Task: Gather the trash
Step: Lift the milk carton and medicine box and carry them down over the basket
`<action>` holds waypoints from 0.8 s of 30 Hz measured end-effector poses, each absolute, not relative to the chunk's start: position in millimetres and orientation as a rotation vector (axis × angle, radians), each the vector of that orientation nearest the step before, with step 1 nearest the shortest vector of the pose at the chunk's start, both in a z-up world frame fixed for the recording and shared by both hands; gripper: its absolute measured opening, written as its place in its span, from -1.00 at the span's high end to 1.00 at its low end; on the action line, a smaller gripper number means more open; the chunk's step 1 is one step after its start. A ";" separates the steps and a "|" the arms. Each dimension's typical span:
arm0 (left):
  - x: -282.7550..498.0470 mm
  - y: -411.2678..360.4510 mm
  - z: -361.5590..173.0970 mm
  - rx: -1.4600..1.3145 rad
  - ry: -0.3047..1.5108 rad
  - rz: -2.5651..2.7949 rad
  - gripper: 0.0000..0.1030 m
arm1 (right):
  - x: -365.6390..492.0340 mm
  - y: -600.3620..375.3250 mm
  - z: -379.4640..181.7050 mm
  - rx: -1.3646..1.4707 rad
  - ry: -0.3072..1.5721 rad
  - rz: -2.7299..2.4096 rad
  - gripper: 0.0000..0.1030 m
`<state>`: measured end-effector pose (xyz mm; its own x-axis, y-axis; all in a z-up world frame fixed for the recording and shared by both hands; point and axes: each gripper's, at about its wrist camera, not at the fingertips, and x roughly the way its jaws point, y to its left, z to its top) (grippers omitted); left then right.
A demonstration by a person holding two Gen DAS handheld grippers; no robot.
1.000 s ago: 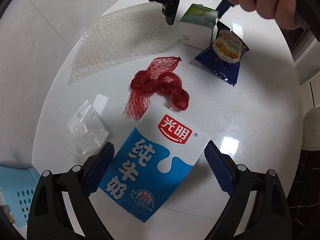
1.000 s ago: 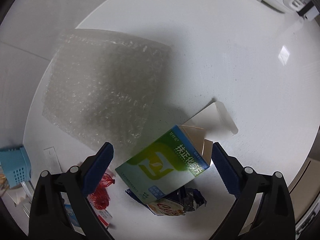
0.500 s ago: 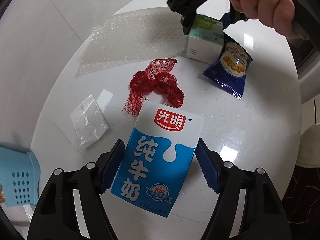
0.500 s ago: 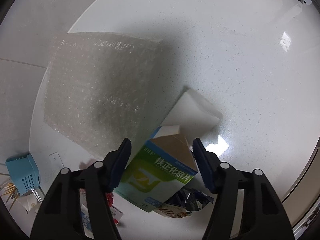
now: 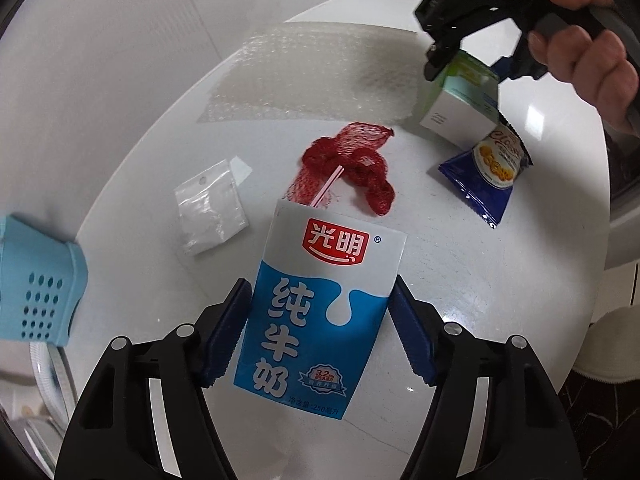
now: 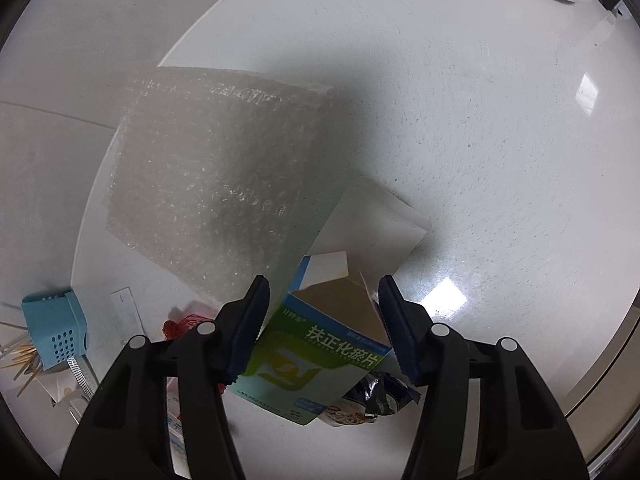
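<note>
Now that both pairs of jaws, wide open a second ago, clamp their finds, the left gripper (image 5: 320, 336) holds the milk carton (image 5: 316, 320) and the right gripper (image 6: 324, 332), closing, pinches the green box (image 6: 316, 356). Both are just above the white table (image 5: 460, 280), so two pieces of trash look ready to carry off.

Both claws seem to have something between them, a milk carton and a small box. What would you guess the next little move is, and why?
Probably lift both clear of the table. The left gripper pinches the milk carton, and the right gripper, jaws closing, has the green box between its pads. The blue basket at the table's edge looks like the likely destination.
</note>
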<state>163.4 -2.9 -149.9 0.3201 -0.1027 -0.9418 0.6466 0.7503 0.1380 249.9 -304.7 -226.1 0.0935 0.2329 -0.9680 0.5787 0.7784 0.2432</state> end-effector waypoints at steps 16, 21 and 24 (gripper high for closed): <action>170.4 15.4 -122.8 0.297 1.191 -0.237 -0.29 | 230.8 -296.8 -183.5 0.557 1.401 -0.182 -0.03; 166.9 15.6 -114.0 0.219 1.176 -0.158 -0.29 | 219.3 -286.8 -166.9 0.460 1.344 -0.137 -0.03; 160.8 14.3 -106.5 0.174 1.158 -0.107 -0.29 | 211.4 -288.0 -156.8 0.433 1.305 -0.095 -0.03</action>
